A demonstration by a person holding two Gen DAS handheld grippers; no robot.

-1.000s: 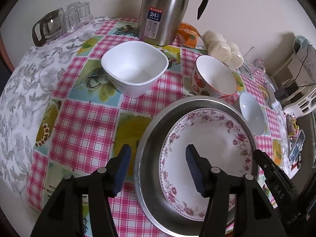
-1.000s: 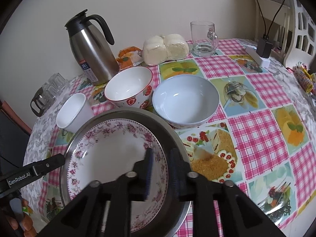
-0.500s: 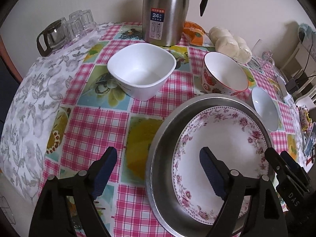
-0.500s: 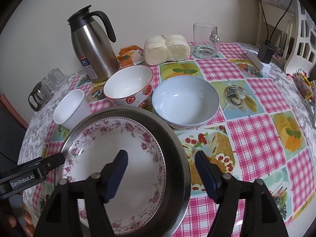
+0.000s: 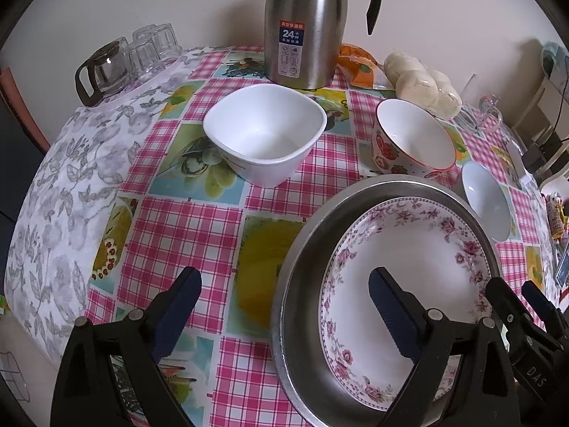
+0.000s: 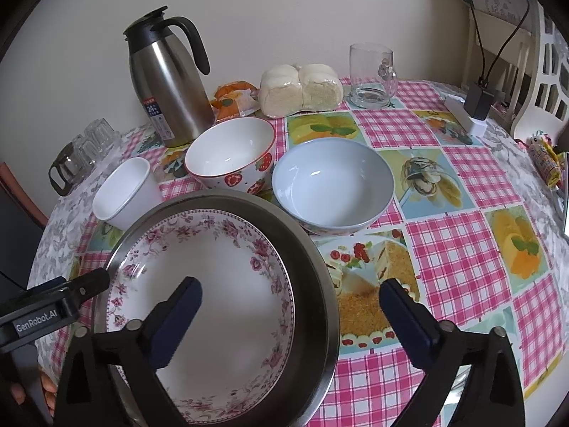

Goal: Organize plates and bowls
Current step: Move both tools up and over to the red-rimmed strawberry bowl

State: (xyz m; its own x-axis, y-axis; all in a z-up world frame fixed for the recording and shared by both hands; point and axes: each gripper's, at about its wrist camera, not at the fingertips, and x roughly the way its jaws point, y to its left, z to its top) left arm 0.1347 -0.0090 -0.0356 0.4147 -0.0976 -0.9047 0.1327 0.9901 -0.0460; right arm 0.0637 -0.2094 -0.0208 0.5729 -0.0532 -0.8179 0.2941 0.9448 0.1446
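Tablecloth (image 6: 458, 249): three bowls (image 6: 334, 188), one floral plate (image 6: 213, 284).

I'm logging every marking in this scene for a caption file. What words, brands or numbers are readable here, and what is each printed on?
"24": blue label on the steel thermos jug; the Chinese characters and small icons around it are too small to read.
"GenRobot.AI": side of the left gripper, seen from the right wrist.
"DAS": body of the right gripper, seen from the left wrist.
Snack packets at the table's right edge: print blurred, unreadable.
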